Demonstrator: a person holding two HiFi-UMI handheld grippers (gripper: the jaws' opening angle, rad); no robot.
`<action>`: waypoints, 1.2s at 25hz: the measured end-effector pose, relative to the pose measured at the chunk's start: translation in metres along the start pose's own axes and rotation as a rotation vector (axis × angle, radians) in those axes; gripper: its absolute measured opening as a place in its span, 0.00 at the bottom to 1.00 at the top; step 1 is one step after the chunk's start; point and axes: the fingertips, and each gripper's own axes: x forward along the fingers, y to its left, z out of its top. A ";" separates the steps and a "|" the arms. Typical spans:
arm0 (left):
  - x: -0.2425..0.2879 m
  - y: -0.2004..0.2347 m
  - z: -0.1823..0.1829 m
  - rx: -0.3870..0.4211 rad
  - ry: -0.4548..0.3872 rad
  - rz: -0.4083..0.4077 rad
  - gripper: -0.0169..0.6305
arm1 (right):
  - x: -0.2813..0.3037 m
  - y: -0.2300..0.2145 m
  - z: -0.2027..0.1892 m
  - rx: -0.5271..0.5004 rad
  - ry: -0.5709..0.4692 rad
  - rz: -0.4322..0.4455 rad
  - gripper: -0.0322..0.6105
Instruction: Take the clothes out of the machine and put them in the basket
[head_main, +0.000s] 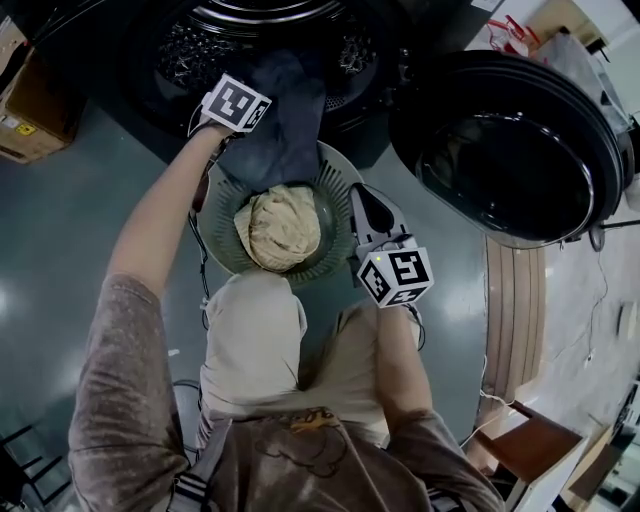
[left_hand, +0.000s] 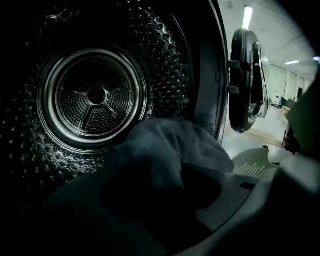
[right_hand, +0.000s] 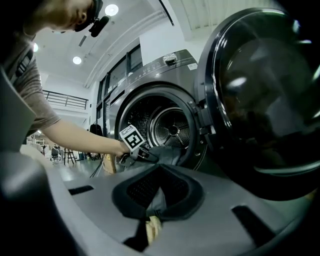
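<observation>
Two grippers: left gripper (left_hand: 165, 200) is clenching its jaws on the dark garment (left_hand: 170, 145) at the drum (left_hand: 95, 95); we are planning a high lift over the basket (head_main: 222, 250) rim; right gripper (right_hand: 151, 216) is holding its jaws closed.

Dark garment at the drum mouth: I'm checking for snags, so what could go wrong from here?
1. The left gripper seems to pinch only a fold of the dark garment; it may slip out.
2. The garment drapes over the basket rim; pulling could drag or tip the basket.
</observation>
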 end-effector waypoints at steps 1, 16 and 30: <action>-0.002 -0.003 0.001 0.003 -0.006 0.003 0.30 | 0.001 0.001 -0.001 -0.001 0.001 0.003 0.05; -0.094 -0.142 -0.007 0.039 -0.109 -0.281 0.18 | 0.003 0.000 0.005 0.008 -0.031 0.019 0.05; -0.162 -0.207 -0.055 -0.008 -0.069 -0.384 0.24 | -0.002 -0.001 0.009 0.023 -0.056 0.035 0.05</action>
